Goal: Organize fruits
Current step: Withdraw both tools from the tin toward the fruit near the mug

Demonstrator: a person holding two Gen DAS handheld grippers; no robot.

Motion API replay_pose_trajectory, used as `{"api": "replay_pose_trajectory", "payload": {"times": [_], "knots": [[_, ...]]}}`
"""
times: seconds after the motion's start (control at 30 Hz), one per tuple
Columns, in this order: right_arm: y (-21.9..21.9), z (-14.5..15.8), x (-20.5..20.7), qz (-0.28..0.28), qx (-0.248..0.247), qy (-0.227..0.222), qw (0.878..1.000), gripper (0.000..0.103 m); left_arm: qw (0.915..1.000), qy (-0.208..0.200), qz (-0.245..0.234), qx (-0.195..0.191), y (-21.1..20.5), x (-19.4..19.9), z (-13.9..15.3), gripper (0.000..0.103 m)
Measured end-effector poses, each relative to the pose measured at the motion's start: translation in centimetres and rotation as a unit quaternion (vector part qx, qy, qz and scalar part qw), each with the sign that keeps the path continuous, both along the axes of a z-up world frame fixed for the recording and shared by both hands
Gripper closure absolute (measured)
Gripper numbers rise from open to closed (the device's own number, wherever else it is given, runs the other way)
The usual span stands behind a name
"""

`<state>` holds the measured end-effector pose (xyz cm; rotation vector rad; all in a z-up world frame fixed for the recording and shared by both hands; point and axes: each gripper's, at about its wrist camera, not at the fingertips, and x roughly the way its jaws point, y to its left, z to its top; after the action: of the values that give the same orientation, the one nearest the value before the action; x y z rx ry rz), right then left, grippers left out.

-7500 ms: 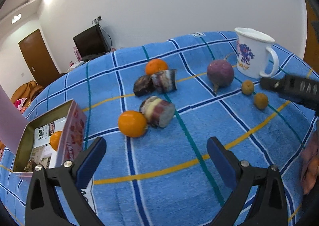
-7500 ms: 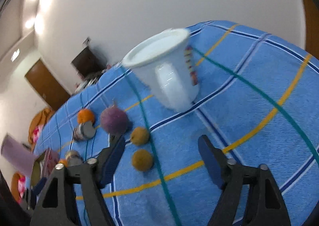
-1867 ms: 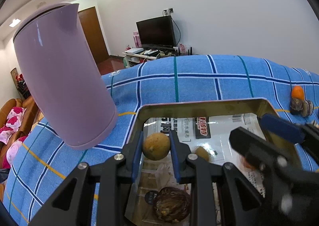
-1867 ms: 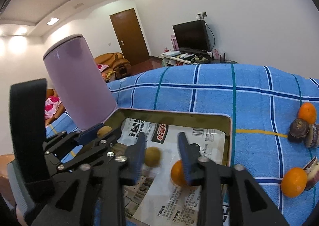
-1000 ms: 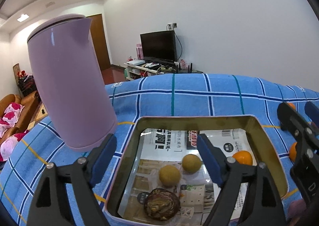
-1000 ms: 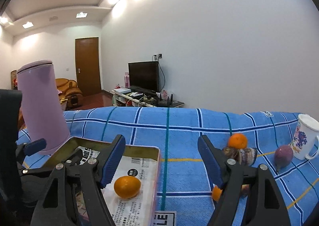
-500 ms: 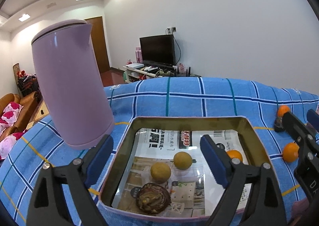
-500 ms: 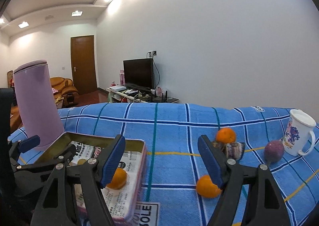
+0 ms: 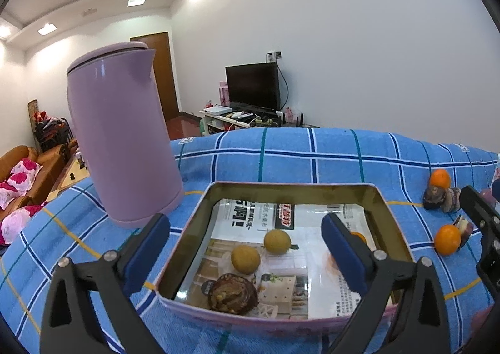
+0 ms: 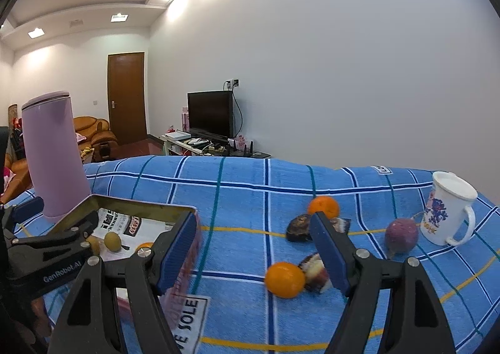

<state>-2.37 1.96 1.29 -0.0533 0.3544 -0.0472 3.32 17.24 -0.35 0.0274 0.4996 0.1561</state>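
Jaws: left gripper [image 9: 245, 247] opening, empty; right gripper [image 10: 251, 247] spread, empty.
Tin [image 9: 293, 190]: four fruits inside.
Left: two oranges [image 10: 285, 279], cut pieces on cloth.

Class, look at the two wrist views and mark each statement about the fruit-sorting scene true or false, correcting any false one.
1. Two yellow-brown fruits lie in the tin box. True.
2. The purple kettle lies tipped on its side. False: it stands upright beside the box.
3. The left tongs grip a fruit. False: their jaws are opening with nothing held.
4. A white mug stands near a purple round fruit. True.
5. Every orange is in the box. False: two oranges remain on the blue cloth.
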Motion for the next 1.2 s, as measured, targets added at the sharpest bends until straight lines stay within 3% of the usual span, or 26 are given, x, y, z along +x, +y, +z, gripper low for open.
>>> {"api": "replay_pose_trajectory", "payload": {"times": [0.63, 1.07, 1.2], "knots": [[-6.2, 0.3, -2.3, -0.030, -0.013, 0.008, 0.999, 0.027, 0.9995, 0.008, -0.022, 0.021, -3.7, -2.2, -0.1, 0.002], [-13.4, 0.6, -3.8, -0.082, -0.015, 0.019, 0.996, 0.027, 0.9943, 0.020, -0.092, 0.051, -9.1, -3.3, -0.3, 0.002], [-16.5, 0.6, -4.1, -0.112, -0.003, 0.028, 0.993, 0.027, 0.9919, 0.026, -0.116, 0.043, -11.1, -3.4, -0.2, 0.002]]}}
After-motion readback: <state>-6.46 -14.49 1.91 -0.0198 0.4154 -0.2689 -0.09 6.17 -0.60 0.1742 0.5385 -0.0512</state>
